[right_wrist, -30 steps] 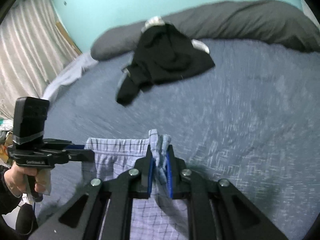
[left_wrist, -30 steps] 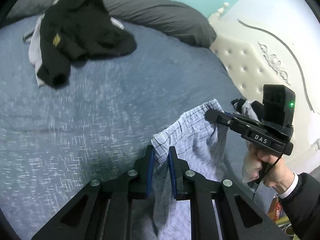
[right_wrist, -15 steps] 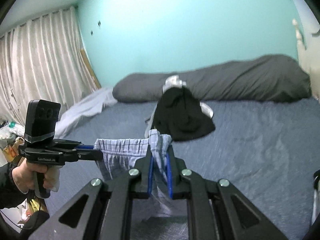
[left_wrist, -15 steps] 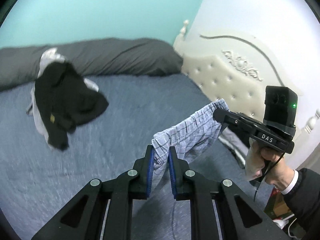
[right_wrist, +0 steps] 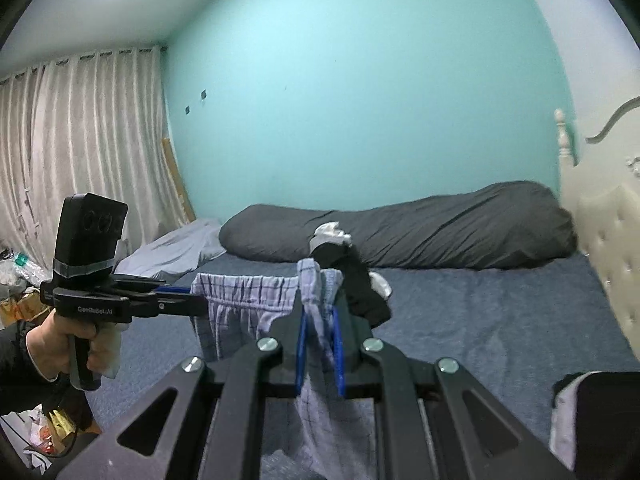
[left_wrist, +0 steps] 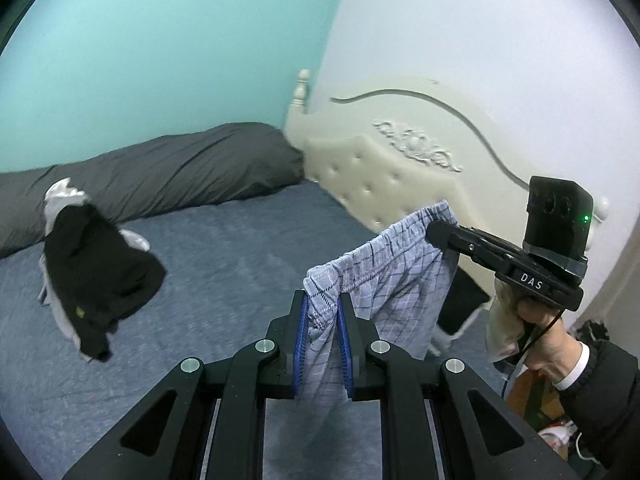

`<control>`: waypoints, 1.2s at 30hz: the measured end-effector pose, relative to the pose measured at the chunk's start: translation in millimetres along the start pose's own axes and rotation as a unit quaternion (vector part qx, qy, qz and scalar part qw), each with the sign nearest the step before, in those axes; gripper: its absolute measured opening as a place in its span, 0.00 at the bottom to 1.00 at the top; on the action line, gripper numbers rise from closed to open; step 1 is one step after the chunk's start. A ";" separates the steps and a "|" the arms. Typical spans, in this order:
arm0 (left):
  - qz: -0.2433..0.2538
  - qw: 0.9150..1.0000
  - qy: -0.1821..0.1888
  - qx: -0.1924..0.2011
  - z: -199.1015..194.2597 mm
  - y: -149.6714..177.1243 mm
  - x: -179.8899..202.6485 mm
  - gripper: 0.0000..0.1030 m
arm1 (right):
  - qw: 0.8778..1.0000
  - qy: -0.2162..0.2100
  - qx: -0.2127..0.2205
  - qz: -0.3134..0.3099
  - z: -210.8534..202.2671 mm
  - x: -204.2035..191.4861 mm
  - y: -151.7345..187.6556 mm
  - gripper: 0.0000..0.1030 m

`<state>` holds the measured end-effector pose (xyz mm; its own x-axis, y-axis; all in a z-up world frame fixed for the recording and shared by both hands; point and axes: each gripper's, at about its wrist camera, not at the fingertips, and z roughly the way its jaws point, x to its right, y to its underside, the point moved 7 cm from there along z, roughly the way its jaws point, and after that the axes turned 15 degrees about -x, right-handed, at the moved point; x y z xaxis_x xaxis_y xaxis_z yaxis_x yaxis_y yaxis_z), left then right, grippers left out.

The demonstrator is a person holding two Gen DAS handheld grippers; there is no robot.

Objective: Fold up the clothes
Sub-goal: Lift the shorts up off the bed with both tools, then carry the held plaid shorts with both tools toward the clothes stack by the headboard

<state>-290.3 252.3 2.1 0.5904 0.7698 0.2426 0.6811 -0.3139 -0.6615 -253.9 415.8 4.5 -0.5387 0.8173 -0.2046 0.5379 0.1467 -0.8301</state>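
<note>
The plaid shorts (left_wrist: 384, 280) hang in the air above the bed (left_wrist: 240, 248), stretched by the waistband between the two tools. The left tongs (left_wrist: 323, 320) are clamped on one end of the elastic band, the blue pads pressing the gathered cloth between them; the right tongs (right_wrist: 319, 322) are clamped on the other end in the same way, and the legs droop freely below.

The step in hand looks like spreading the garment before laying it down. To do it well, I judge that both grips should keep level with each other so the waistband runs straight (a slanted band gives a crooked fold later). The band sags a little in the middle, so drawing the two tongs slightly farther apart would likely take out the slack, without stretching the elastic hard. Lowering should probably begin with the hems touching the bed first, then the waistband drawn back so the cloth lies flat.

A heap of black clothing (left_wrist: 100, 276) lies farther up the bed near the grey pillow (left_wrist: 180, 168); the shorts are best set down well apart from it.
</note>
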 end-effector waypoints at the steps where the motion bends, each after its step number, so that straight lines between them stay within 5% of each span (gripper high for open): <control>1: 0.005 1.000 0.005 0.000 1.1 -1.8 11.7 0.15 | 1.000 0.005 0.003 0.001 -11.0 2.7 2.1 0.10; 24: 0.102 0.990 0.089 -0.033 81.7 -48.4 235.8 0.15 | 0.991 0.121 0.032 0.045 -217.8 104.2 74.2 0.10; 36: 0.129 0.984 0.112 -0.056 144.6 -63.0 305.1 0.15 | 0.981 0.169 0.040 0.086 -280.2 167.4 113.5 0.10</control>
<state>-215.7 587.3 15.1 0.8220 0.5183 0.2360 0.5324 -0.5522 -0.6416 -101.3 725.4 21.3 -0.1914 0.9661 -0.1730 0.5430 -0.0426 -0.8387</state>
